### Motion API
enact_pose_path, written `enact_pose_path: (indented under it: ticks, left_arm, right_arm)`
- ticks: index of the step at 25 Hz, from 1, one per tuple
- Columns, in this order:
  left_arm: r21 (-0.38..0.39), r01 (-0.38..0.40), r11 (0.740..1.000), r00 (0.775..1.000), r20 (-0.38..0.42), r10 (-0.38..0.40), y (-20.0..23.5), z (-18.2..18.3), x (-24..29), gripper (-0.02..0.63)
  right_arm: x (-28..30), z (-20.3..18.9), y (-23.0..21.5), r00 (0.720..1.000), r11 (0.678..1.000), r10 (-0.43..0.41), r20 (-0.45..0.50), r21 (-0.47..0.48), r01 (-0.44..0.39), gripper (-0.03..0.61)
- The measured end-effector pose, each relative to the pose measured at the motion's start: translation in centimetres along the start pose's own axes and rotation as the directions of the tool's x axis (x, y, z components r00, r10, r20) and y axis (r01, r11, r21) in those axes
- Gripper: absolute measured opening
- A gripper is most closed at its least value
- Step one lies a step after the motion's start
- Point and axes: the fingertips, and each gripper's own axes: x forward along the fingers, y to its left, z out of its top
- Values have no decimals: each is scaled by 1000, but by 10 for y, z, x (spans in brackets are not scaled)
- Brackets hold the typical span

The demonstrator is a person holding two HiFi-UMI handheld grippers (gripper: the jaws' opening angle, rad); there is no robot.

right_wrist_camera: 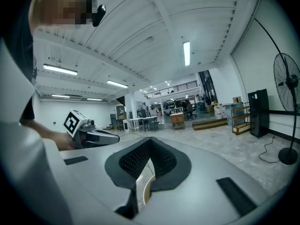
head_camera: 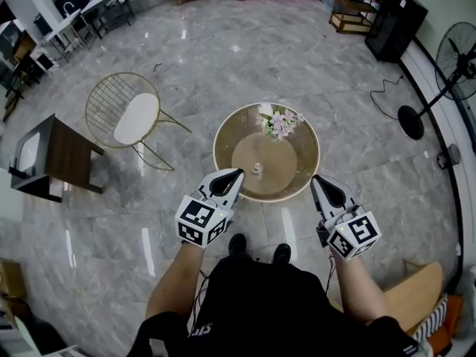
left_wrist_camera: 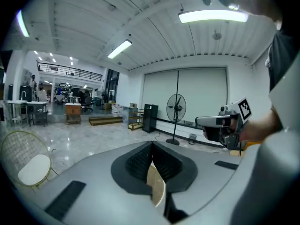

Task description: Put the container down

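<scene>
In the head view a round glass-topped table (head_camera: 296, 171) stands on the marble floor straight ahead. On its far side is a bunch of pink and white flowers (head_camera: 279, 122), and a small pale object (head_camera: 256, 168) stands at its centre. My left gripper (head_camera: 239, 173) hovers over the table's near left rim with its jaws together and nothing between them. My right gripper (head_camera: 315, 178) is level with it at the near right rim, also shut and empty. Each gripper view shows its own jaws (left_wrist_camera: 152, 145) (right_wrist_camera: 150, 140) meeting, with a sliver of the table's rim below them.
A gold wire chair (head_camera: 125, 115) with a white seat stands to the left, and a dark side table (head_camera: 58, 156) beyond it. A floor fan (head_camera: 454, 69) and a black cabinet (head_camera: 395, 22) stand at the right wall. A wooden piece (head_camera: 413, 294) lies near my right elbow.
</scene>
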Motion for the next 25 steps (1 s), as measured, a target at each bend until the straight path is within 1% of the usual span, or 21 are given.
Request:
enact_pose_path:
  ticks: [2,4,7,10,13,15,16,18,20,23,25]
  left_arm:
    - [-31,-43,999,999,31,44,-20,8,-2,17]
    - [-31,-69,997,996,49,70,-39,15,0,17]
    - [5,-57,998,996,64,57,-64,25,8,17]
    - [42,-56,998,997,59,53,-75,33,9,15]
    - [60,-84,995,996,46,82,-70,38,-1,15]
    - [59,-105,993,993,58,102,-64,43,-13,15]
    - [53,-115,992,991,69,111,-60,45,-18,15]
    - [31,-131,991,988,89,128,-51,45,-24,15]
    - [-7,-138,990,986,98,138,-41,42,-24,15]
    - [-55,-134,989,985,100,139,-32,41,-18,15]
    - [-55,-120,991,988,93,125,-32,44,-13,15]
  right_arm:
    - [-28,4,-8,1000,1000,7,10,9,-7,12]
    - [-53,6,-18,1000,1000,6,15,13,-6,12]
    - [-79,7,-32,1000,1000,-1,20,27,0,12]
    - [-91,4,-39,1000,999,-17,18,43,16,12]
    - [-81,3,-39,999,997,-27,19,66,26,12]
    - [-68,9,-31,1000,997,-16,24,77,14,12]
    - [-61,13,-26,1000,998,-4,28,65,2,12]
    - [-47,24,-16,999,999,19,35,25,-20,11]
    - [-39,34,-11,999,1000,24,48,0,-24,11]
    - [-39,44,-11,997,1000,-3,78,-15,4,11]
    - [-40,48,-14,995,999,-25,93,-25,27,11]
